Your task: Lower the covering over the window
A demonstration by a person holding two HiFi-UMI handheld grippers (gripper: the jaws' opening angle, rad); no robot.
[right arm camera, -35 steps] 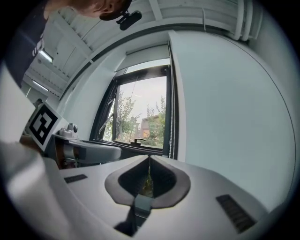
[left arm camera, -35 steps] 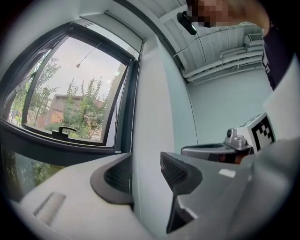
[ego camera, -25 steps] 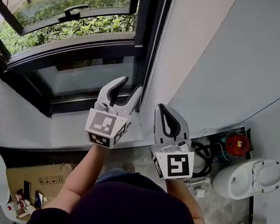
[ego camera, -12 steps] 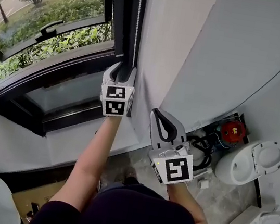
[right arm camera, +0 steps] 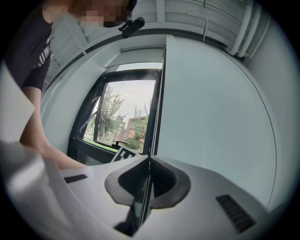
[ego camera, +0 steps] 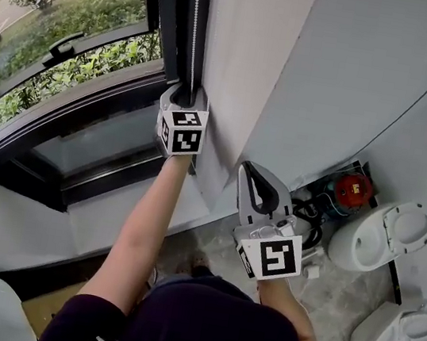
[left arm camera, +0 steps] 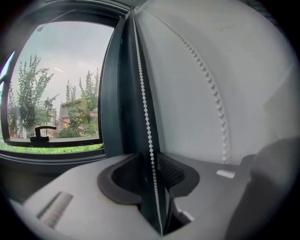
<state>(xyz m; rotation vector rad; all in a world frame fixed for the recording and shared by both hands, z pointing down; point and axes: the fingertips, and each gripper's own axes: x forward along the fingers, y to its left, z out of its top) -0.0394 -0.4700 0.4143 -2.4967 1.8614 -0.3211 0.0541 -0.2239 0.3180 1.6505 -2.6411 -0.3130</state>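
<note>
Beside the pale wall, the dark-framed window has its glass bare, with the covering drawn up to a pale band across its top. The left gripper is raised to the frame's right edge. Its jaws have just been closing; a gap shows, and the bead chain runs between them. The right gripper is lower, near the wall, its jaws pressed together on nothing.

Plastic bead chain, matt wall
</note>
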